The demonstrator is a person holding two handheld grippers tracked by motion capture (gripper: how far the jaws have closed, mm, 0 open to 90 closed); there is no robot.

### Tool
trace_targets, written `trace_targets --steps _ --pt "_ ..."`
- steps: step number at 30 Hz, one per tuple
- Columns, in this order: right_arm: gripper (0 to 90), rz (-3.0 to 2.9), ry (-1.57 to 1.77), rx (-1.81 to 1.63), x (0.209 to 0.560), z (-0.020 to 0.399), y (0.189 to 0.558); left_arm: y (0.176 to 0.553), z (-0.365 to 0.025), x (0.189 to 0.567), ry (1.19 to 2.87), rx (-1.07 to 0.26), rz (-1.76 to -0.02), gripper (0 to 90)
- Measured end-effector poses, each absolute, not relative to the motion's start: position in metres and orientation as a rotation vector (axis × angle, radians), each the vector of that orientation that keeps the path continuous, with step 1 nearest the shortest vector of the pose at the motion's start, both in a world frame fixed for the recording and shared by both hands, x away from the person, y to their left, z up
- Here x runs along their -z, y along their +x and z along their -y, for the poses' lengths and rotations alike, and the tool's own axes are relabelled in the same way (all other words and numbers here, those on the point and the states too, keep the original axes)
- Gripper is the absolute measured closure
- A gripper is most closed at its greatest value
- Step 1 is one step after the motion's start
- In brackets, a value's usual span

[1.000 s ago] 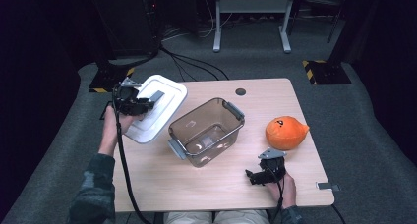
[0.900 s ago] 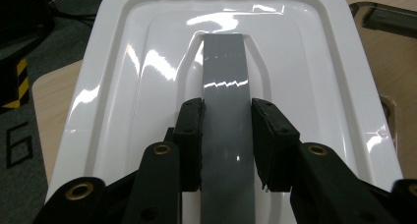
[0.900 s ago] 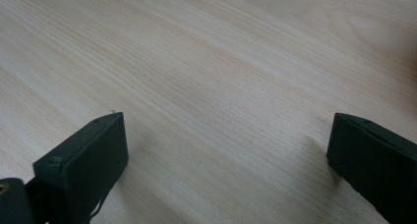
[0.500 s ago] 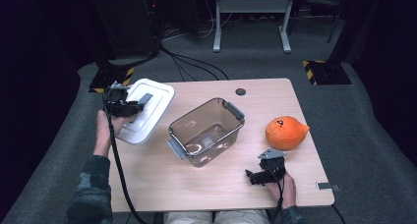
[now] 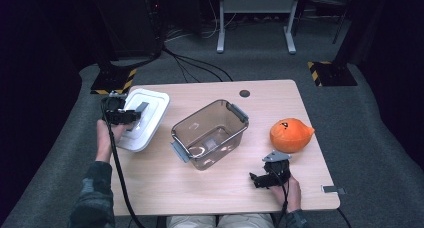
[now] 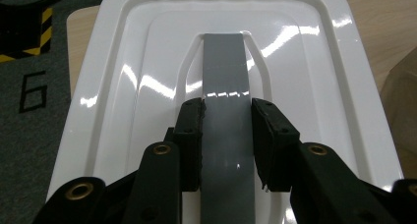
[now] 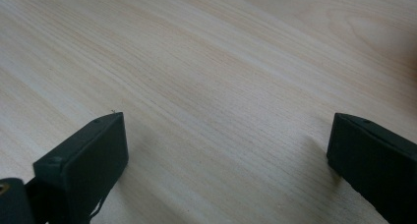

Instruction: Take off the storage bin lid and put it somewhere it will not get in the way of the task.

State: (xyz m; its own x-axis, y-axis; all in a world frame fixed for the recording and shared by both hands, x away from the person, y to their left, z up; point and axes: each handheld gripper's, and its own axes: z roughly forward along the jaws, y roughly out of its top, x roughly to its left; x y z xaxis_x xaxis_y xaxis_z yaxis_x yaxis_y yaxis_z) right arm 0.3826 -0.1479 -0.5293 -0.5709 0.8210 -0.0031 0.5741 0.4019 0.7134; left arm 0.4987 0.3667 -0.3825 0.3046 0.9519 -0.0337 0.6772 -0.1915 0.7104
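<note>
A white lid (image 5: 150,119) with a grey handle strip (image 6: 224,71) sits low over the table's far left corner. I cannot tell whether it rests on the wood. My left gripper (image 5: 133,117) is shut on that strip, with a pad pressed against each side of it (image 6: 227,135). A clear plastic box (image 5: 210,133) with grey latches stands open in the middle of the table. Near the front right edge, my right gripper (image 5: 257,179) lies on the wood with its jaws wide apart (image 7: 226,155) and nothing between them.
An orange plush toy (image 5: 291,134) lies on the right of the wooden table (image 5: 165,188), just beyond the right gripper. A round hole (image 5: 244,93) marks the far edge. Cables and stand legs cross the grey floor behind the table.
My left gripper has carried the white lid leftward and down, away from the clear box toward the table's left edge. The right gripper has stayed put.
</note>
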Motion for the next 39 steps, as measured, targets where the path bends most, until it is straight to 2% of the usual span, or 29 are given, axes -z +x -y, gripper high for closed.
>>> trace_targets --steps 39 --pt "1.3 -2.308 1.207 -0.966 0.529 0.148 0.383 0.509 -0.389 0.451 1.895 -0.487 -1.628 66.6"
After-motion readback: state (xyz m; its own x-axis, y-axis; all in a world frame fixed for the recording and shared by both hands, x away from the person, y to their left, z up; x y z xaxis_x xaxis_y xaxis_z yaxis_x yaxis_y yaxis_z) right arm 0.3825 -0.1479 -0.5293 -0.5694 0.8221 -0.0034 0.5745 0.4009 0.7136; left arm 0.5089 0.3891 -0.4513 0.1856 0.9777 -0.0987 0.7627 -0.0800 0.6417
